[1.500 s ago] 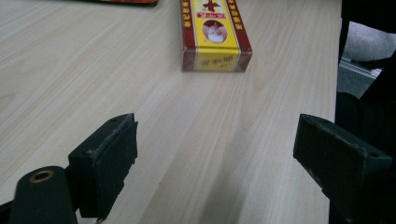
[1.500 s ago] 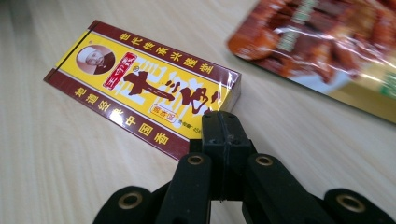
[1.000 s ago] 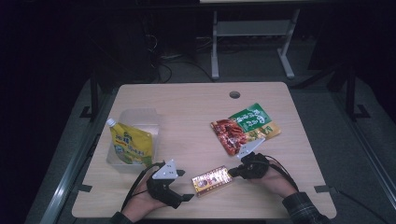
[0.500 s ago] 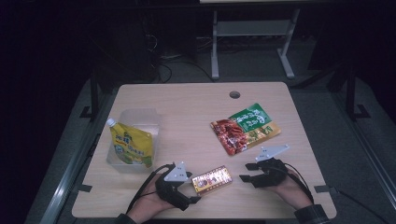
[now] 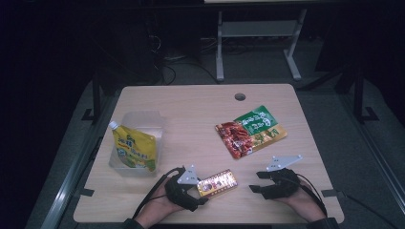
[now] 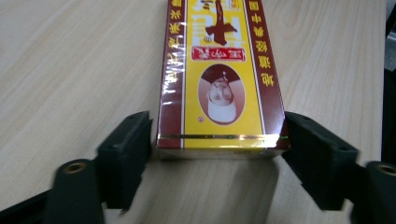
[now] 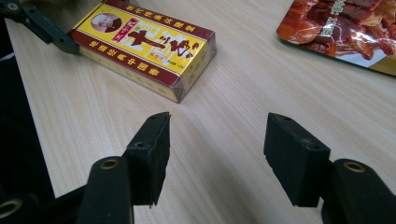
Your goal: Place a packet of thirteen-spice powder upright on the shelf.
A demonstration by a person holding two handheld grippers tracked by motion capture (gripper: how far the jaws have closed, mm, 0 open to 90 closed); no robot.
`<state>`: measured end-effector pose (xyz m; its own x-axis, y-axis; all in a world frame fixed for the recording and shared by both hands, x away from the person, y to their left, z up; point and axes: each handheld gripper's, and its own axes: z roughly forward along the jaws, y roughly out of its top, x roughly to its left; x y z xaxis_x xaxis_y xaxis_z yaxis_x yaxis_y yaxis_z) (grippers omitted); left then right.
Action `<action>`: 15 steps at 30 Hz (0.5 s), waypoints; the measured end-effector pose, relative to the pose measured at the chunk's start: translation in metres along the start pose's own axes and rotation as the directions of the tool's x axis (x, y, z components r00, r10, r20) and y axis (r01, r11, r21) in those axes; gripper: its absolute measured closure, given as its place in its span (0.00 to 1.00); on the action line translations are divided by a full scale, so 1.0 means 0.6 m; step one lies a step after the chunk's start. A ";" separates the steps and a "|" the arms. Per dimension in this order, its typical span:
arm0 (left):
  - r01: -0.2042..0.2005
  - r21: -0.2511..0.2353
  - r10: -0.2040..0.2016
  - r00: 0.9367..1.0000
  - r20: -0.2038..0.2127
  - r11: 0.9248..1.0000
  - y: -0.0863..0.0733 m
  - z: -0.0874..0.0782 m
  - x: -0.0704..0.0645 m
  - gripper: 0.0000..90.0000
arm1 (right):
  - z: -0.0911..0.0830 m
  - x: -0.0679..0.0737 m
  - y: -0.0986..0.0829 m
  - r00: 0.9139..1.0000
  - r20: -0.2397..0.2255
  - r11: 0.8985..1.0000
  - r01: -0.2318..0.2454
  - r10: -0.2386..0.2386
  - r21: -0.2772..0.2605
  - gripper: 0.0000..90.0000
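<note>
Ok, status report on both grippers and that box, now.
Left gripper shut on yellow-and-maroon box, box flat on table. Right gripper open, empty, apart from box. Nothing in the way.

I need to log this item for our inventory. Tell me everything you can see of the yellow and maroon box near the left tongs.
The box is a flat rectangular carton, yellow on its face with maroon borders, red and gold characters and an oval portrait, wrapped in glossy clear film. It lies flat on the wooden table, near the front edge. The left tongs straddle one short end, one jaw on each long side, close against it. The open right tongs sit apart from it.
</note>
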<state>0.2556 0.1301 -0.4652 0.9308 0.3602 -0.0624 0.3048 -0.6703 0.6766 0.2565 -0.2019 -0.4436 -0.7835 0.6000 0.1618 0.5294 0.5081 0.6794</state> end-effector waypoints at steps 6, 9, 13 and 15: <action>-0.005 0.014 0.005 1.000 -0.007 1.000 0.004 -0.005 -0.003 0.35 | 0.000 0.000 0.002 1.000 -0.002 1.000 0.012 -0.012 -0.009 0.45; -0.022 0.016 0.022 1.000 -0.010 1.000 0.008 -0.016 0.000 0.35 | 0.000 0.004 0.005 1.000 -0.005 1.000 0.008 -0.008 -0.010 0.57; -0.032 0.005 0.032 0.999 -0.004 0.999 0.009 -0.026 0.000 0.36 | 0.003 0.011 0.016 0.999 -0.033 1.000 0.020 -0.021 -0.019 0.81; -0.036 0.000 0.036 0.999 0.000 0.999 0.009 -0.030 0.000 0.36 | 0.008 0.015 0.023 0.998 -0.052 0.999 0.035 -0.036 -0.024 0.89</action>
<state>0.2537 0.1382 -0.4482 0.9413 0.3355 -0.0377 0.2706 -0.6829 0.6786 0.2585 -0.1867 -0.4362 -0.8179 0.5483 0.1745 0.4940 0.5135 0.7017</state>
